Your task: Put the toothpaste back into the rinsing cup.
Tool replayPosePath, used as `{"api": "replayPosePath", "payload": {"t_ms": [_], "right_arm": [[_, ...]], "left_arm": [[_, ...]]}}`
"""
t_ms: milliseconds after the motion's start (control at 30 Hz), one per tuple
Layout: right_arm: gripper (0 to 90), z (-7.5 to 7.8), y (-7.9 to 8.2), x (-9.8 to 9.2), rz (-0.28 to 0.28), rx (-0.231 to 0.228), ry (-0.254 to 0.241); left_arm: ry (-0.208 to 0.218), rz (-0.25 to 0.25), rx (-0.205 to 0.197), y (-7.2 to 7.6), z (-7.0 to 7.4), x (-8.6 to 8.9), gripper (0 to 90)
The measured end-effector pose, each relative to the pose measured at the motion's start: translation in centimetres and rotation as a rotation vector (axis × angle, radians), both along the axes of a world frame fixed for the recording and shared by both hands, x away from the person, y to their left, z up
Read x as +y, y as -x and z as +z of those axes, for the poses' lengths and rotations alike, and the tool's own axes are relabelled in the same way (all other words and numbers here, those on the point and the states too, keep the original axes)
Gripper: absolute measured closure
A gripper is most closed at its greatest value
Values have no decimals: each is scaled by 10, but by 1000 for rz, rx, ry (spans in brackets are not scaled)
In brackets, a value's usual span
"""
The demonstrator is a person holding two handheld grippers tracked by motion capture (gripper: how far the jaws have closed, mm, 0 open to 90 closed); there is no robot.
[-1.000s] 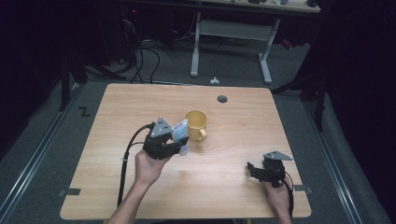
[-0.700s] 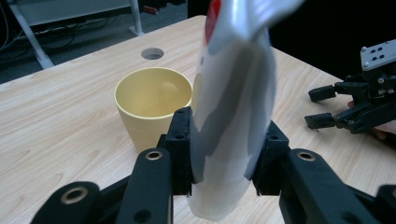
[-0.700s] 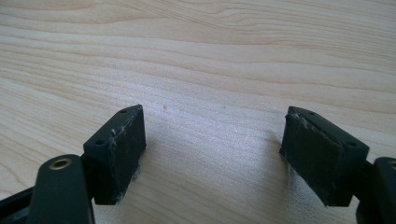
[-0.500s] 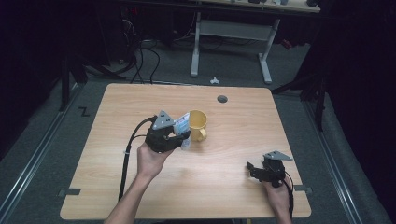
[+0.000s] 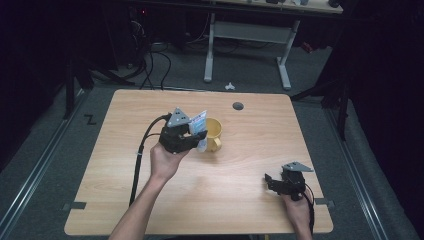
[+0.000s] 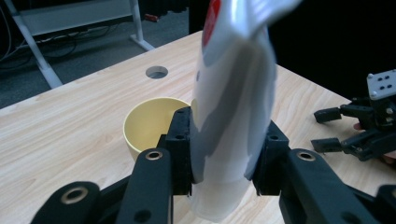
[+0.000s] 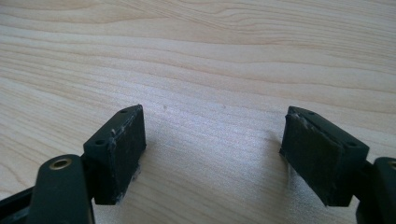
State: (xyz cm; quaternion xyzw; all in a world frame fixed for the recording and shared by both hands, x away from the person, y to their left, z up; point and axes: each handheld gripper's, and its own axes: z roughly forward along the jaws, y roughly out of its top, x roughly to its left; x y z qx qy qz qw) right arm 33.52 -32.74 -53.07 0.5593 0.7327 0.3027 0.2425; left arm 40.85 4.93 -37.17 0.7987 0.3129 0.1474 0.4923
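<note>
A yellow mug (image 5: pixel 214 135) stands near the middle of the wooden table (image 5: pixel 240 175), its open mouth facing up (image 6: pixel 149 123). My left gripper (image 5: pixel 192 140) is shut on a white squeeze tube (image 5: pixel 198 129) with a red and blue label, held upright just left of the mug. Between the two black jaws the tube (image 6: pixel 231 116) rises out of the top of the left gripper view. My right gripper (image 5: pixel 272 182) rests open near the table's front right corner, nothing between its pads (image 7: pixel 119 149), bare wood beneath.
A round cable hole (image 5: pixel 238 106) sits at the table's far edge. Beyond the table stand a white desk frame (image 5: pixel 245 35), cables and a small white object (image 5: pixel 229 86) on the grey floor. The right gripper (image 6: pixel 359 126) lies off to the right in the left gripper view.
My left gripper has carried the tube a little farther up the table and closer to the mug, tilting it upright. The right gripper has stayed put.
</note>
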Motion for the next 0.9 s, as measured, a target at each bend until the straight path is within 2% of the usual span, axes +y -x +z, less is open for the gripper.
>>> {"api": "replayPosePath", "payload": {"t_ms": [400,467,700,800,900], "right_arm": [[218,0,0,0,1,0,0],[218,0,0,0,1,0,0],[218,0,0,0,2,0,1],[218,0,0,0,2,0,0],[218,0,0,0,3,-1,1]], "left_arm": [[-14,22,-16,-15,8,-8,657],[-4,20,-12,-17,8,-10,657],[-20,39,-10,-28,6,-17,656],[-40,51,-27,-32,7,-20,656],[-26,53,-20,-36,6,-23,656]]}}
